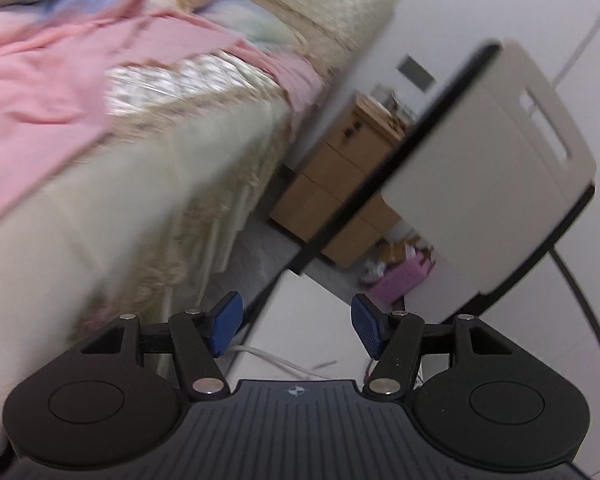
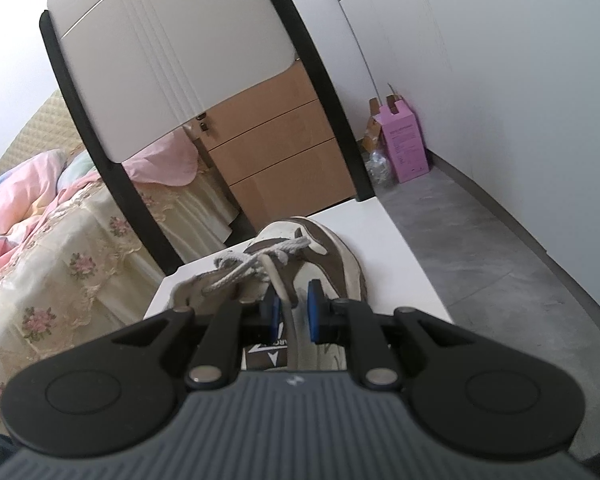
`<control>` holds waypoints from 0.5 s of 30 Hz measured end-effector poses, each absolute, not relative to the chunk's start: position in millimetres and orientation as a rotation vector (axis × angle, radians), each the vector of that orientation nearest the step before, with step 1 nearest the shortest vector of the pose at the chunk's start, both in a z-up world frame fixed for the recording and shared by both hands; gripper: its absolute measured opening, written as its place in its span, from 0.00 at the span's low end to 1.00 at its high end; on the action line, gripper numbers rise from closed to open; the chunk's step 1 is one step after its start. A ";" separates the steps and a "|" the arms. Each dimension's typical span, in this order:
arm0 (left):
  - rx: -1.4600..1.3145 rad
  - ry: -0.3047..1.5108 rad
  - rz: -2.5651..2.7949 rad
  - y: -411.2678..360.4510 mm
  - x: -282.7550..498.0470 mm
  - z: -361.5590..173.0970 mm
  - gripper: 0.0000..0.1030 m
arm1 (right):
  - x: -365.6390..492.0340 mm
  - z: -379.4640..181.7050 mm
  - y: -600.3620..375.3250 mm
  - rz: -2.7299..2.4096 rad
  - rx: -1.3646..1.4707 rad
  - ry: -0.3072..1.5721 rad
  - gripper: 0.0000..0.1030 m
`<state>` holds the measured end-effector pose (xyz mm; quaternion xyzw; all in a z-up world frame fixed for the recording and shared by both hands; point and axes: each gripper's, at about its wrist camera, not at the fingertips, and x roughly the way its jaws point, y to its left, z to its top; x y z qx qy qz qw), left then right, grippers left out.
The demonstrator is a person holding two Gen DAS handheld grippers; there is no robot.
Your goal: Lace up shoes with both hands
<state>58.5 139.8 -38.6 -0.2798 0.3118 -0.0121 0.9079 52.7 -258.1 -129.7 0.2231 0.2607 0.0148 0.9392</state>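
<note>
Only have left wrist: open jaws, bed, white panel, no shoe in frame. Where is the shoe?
Observer: The right wrist view has it. A brown-and-white shoe lies on the white table, toe pointing away from the camera.
Operator: Laces?
Observer: Grey laces cross in a loose tangle over the top of it.
Operator: Right side holding anything?
Observer: One pale lace strand runs between the right gripper's pads. The jaws stand narrow, but a gap shows beside the strand, so I see no pinch.
</note>
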 end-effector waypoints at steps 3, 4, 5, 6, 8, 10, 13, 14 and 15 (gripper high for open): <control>-0.505 0.668 -0.073 115.8 89.0 -47.4 0.63 | 54.4 -129.8 -257.7 0.043 0.458 0.538 0.15; -0.485 0.678 -0.088 108.7 98.6 -50.9 0.63 | 55.2 -129.8 -257.5 0.046 0.459 0.541 0.15; -0.464 0.687 -0.103 101.2 108.2 -55.1 0.63 | 55.9 -129.8 -257.4 0.048 0.461 0.543 0.15; -0.442 0.698 -0.120 93.2 118.5 -60.1 0.63 | 56.7 -129.7 -257.4 0.049 0.465 0.546 0.15; -0.398 0.717 -0.153 78.3 137.3 -72.7 0.63 | 58.5 -129.3 -257.9 0.052 0.475 0.555 0.18; -0.352 0.736 -0.181 65.2 154.0 -88.6 0.63 | 60.5 -128.0 -259.0 0.054 0.478 0.569 0.18; -0.282 0.790 -0.211 49.9 177.2 -116.2 0.63 | 61.8 -127.0 -263.2 0.058 0.499 0.584 0.18; -0.257 0.804 -0.213 46.0 182.2 -122.4 0.62 | 61.7 -127.2 -264.7 0.058 0.509 0.587 0.19; -0.231 0.815 -0.212 42.3 186.5 -127.9 0.62 | 61.8 -127.3 -265.7 0.059 0.517 0.590 0.19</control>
